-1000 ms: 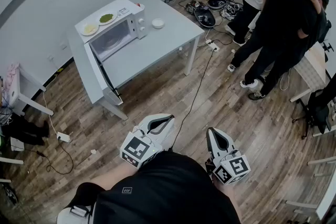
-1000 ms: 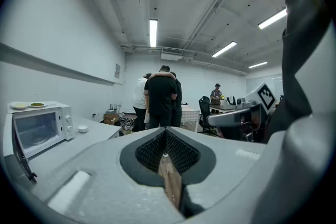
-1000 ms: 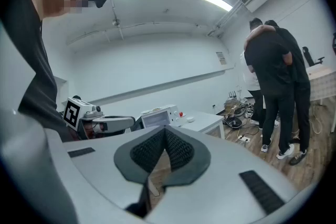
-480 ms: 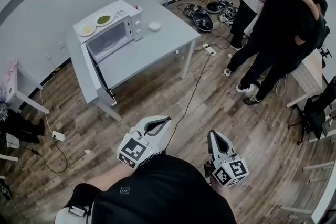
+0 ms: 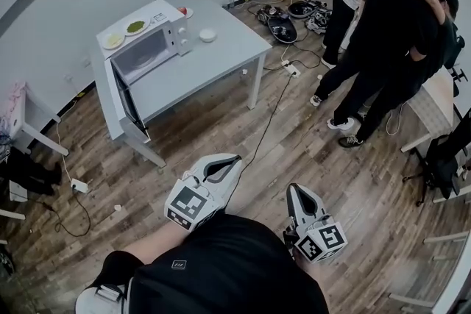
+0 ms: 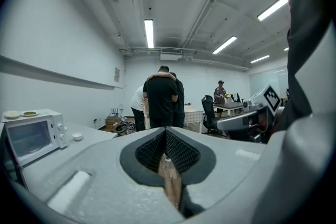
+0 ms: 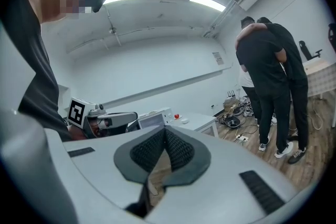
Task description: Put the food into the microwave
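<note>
A white microwave (image 5: 147, 49) stands on the grey table (image 5: 213, 62) with its door (image 5: 122, 93) swung open. On top of it sit a plate of green food (image 5: 135, 26) and a plate of yellow food (image 5: 112, 41). The left gripper view also shows the microwave (image 6: 32, 136) and both plates (image 6: 21, 113). My left gripper (image 5: 232, 161) and right gripper (image 5: 293, 190) hang over the wood floor, well short of the table. Both are shut with nothing between their pads. The right gripper view shows my left gripper (image 7: 100, 120) in front of the microwave (image 7: 153, 119).
A small white bowl (image 5: 207, 34) and a red-topped item (image 5: 182, 10) sit on the table by the microwave. Several people (image 5: 390, 33) stand close together at the right. Cables, a power strip (image 5: 288, 68) and gear lie on the floor behind the table.
In the head view the table and microwave have drifted left and slightly up. Both grippers keep their place low in the frame and stay shut.
</note>
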A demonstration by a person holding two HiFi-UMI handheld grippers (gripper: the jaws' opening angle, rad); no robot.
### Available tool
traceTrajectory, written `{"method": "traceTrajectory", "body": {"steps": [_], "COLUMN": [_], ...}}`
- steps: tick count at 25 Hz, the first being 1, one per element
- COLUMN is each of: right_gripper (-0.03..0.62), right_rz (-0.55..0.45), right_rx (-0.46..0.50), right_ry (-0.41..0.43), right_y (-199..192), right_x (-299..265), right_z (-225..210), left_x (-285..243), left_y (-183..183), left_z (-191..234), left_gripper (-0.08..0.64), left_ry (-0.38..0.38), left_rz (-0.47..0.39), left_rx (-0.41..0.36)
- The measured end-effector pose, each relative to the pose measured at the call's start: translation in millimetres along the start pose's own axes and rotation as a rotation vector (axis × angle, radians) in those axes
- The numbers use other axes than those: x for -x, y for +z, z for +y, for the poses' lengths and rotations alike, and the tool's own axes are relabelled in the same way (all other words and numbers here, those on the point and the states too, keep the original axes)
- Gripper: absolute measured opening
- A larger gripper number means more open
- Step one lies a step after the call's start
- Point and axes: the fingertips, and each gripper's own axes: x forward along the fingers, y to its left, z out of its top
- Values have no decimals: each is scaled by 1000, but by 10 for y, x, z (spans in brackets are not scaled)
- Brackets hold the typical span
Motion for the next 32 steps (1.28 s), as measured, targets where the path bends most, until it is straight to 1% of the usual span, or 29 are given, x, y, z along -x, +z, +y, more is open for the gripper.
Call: {"method": "traceTrajectory", "body": {"steps": [3, 7, 11, 17, 20, 28, 32], "right_gripper": [14, 14, 14, 14, 14, 14, 14], "right_rz": [13, 56, 86, 109, 107, 63, 66], "right_rx": [-15, -37, -32, -32, -37, -19, -18], "right_ry": [6, 10, 24, 27, 27, 23, 33], "right_y": [-33, -76, -9, 101, 235, 711, 788], "right_x": [-56, -244, -554, -1312, -1770, -2999, -3408], "right_z": [-106, -287, -443, -748, -904, -1220, -1264], "left_x": [-115, -307, -537, -985, -1220, -1723, -1875], "left_y": [22, 0, -32, -15, 24, 161, 201], "left_z": [66, 261, 548, 1247, 1665, 2513, 2893], "left_gripper": [8, 8, 8, 8, 8, 8, 8], "left_ry": [12, 25, 28, 37, 30, -52, -59], "left_rz": [5, 6, 5, -6, -6, -33, -38], "left_rx": [-21, 1, 14, -2, 2, 2, -16]}}
